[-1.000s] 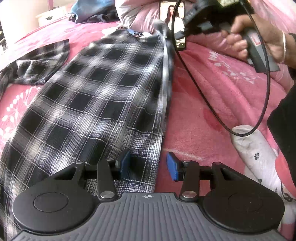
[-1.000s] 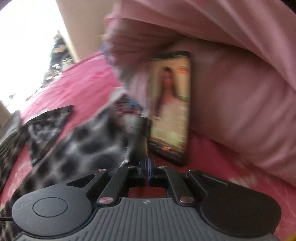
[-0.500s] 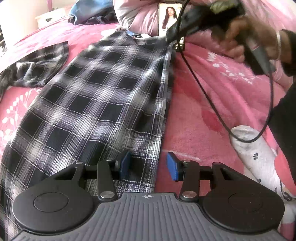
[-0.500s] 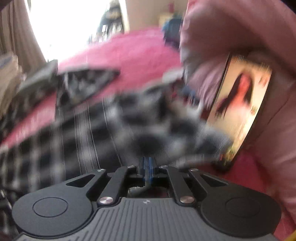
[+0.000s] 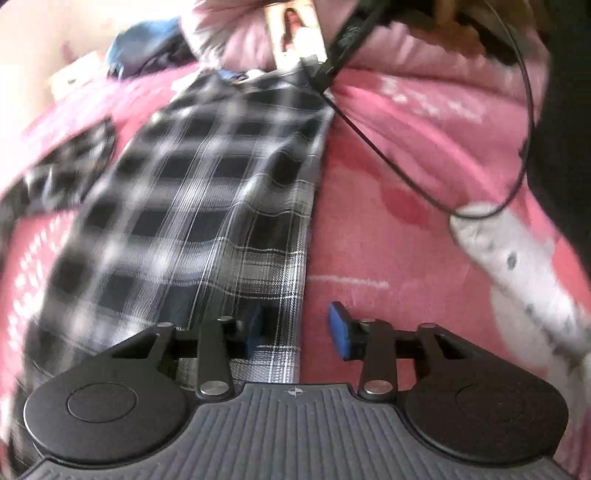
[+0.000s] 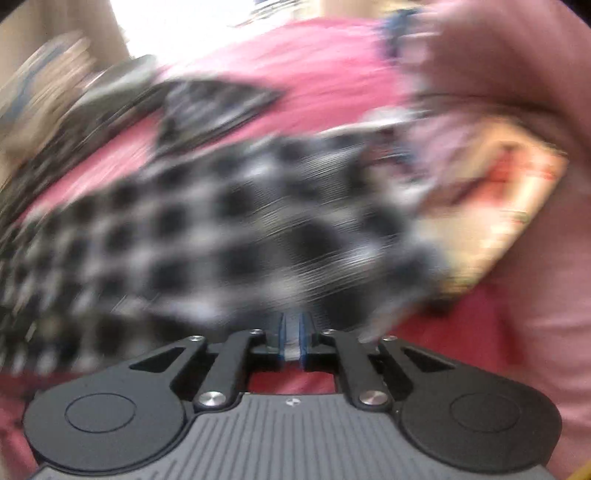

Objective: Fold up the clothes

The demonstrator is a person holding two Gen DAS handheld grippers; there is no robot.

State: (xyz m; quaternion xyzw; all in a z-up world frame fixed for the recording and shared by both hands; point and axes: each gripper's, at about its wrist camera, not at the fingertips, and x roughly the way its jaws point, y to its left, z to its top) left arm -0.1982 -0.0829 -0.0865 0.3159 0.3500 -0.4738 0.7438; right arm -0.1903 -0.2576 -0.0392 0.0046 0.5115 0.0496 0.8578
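A black-and-white plaid shirt (image 5: 207, 177) lies spread on a pink bedspread (image 5: 406, 166), with one sleeve (image 5: 74, 162) out to the left. My left gripper (image 5: 295, 328) is at the shirt's near right edge. Its jaws are closing with the hem between them, and a gap still shows beside the right pad. In the right wrist view, my right gripper (image 6: 293, 332) is at the shirt's (image 6: 221, 229) far corner, shut on a pale strip of the cloth; its jaws are just starting to open. That view is badly blurred. Its black nose (image 5: 325, 70) shows at the top of the left wrist view.
A phone (image 5: 295, 33) with a lit screen leans on a pink pillow (image 6: 498, 66) behind the shirt. A black cable (image 5: 369, 136) loops over the bedspread to the right. A white spotted garment (image 5: 517, 258) lies at the right, and blue clothes (image 5: 147, 48) lie far left.
My left jaws have narrowed around the hem. The right gripper has rolled and swung from facing the phone to facing across the shirt, keeping the corner in its pads.
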